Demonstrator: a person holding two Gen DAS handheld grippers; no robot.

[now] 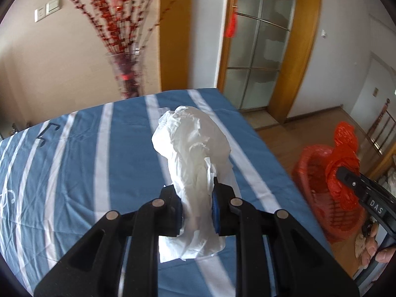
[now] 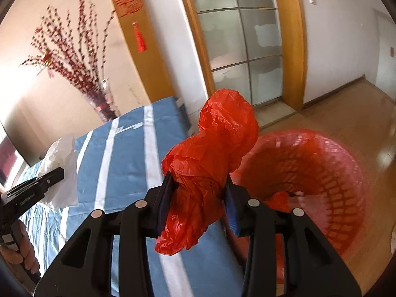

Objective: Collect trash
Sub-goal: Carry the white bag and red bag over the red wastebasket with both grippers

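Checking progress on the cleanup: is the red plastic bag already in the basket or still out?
Out. The right tongs grip the crumpled red plastic bag, held above the bed edge beside the red basket.

Left wrist cam looks forward over the blue striped bed (image 1: 74, 163), close up, toward the flower vase (image 1: 127, 74). Right wrist cam faces the same way from further right, above the red basket (image 2: 321, 173). Both catch the glass door (image 1: 257, 49).
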